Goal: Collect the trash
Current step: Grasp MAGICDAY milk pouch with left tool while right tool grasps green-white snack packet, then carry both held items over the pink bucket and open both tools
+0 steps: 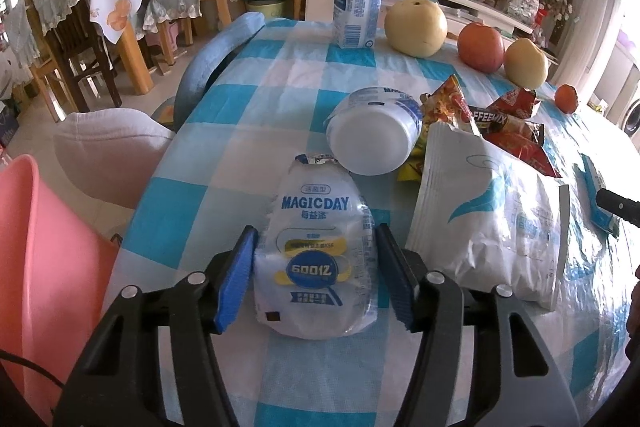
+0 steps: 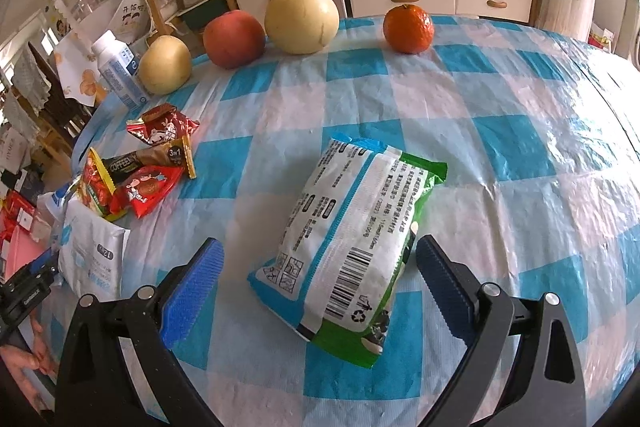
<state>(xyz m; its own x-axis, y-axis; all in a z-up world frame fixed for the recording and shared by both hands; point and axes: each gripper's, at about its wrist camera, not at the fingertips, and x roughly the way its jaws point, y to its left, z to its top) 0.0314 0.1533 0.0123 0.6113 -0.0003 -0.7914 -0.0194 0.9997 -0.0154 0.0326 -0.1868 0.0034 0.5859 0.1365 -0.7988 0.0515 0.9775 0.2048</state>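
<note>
- MAGICDAY bottle [image 1: 316, 259], flattened, label also reading "600亿", lies on the checked desk [image 1: 248, 107] between the left tongs [image 1: 316, 277], spread wide, pads not touching it.
- At its 12 o'clock, a second white bottle [image 1: 374, 131] on its side.
- At 2 o'clock, a COFFEEMIX sachet [image 1: 490, 115].
- Right tongs [image 2: 320, 273] gape wide around a barcoded green-and-blue packet [image 2: 348, 243].

Right gripper [image 2: 318, 273], jaws spread, straddles green-and-white packet [image 2: 344, 243].
</note>
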